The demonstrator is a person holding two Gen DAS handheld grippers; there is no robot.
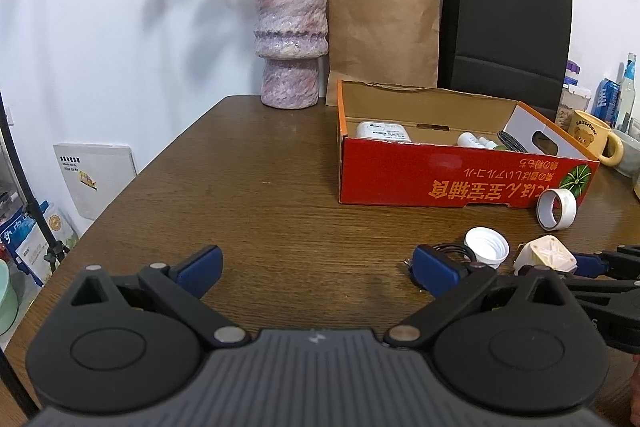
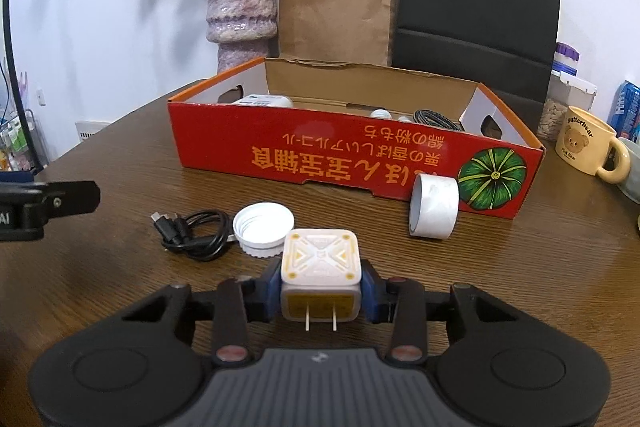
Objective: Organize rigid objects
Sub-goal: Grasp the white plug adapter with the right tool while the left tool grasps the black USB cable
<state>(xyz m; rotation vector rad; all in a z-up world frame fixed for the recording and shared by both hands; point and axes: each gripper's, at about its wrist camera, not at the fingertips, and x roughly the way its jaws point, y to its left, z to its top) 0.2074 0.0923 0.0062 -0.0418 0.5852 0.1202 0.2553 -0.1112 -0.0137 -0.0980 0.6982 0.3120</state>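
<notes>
My right gripper (image 2: 322, 287) is shut on a white cube-shaped plug adapter (image 2: 320, 261) with two prongs facing the camera; it also shows in the left wrist view (image 1: 546, 253). A white bottle cap (image 2: 263, 227), a coiled black cable (image 2: 192, 233) and a white tape roll (image 2: 434, 206) lie on the wooden table (image 2: 500, 287) in front of an open red cardboard box (image 2: 320, 163). The box holds a white device (image 1: 380, 131), small white bottles and a dark cable. My left gripper (image 1: 316, 267) is open and empty, left of the cap (image 1: 486, 246).
A pink vase with dried roses (image 1: 290, 39), a brown paper bag (image 1: 382, 31) and a black paper bag (image 1: 506, 31) stand behind the box. A yellow bear mug (image 2: 588, 145), jars and bottles stand at the right. The table's left edge drops off to floor clutter.
</notes>
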